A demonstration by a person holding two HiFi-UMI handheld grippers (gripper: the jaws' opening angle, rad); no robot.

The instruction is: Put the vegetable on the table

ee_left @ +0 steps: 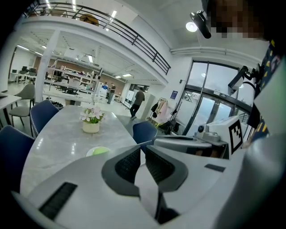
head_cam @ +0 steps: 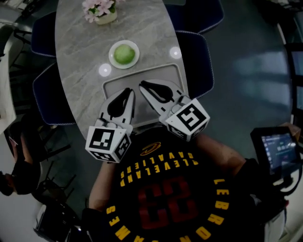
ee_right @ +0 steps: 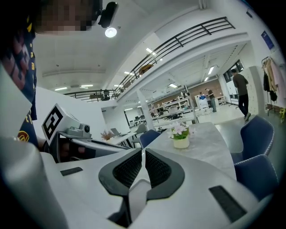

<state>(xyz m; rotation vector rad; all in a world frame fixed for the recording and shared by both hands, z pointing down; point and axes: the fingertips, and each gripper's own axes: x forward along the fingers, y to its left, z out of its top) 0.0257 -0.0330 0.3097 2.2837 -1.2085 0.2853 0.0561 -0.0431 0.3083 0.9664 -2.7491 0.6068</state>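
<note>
A round green vegetable [head_cam: 124,53] lies on a small white plate [head_cam: 134,60] in the middle of the grey marble table [head_cam: 80,42]. It also shows in the left gripper view as the green vegetable [ee_left: 101,151], just beyond the jaws. My left gripper [head_cam: 128,90] and right gripper [head_cam: 142,84] hover side by side over a grey tray [head_cam: 154,74] at the table's near end, short of the plate. Both are shut with nothing between their pads. The left gripper [ee_left: 143,150] and right gripper [ee_right: 143,154] each point down the table's length.
A pot of pink flowers [head_cam: 100,12] stands at the table's far end. Blue chairs [head_cam: 201,56] line both sides of the table. A small screen [head_cam: 278,152] is at my right. People stand far off in the hall.
</note>
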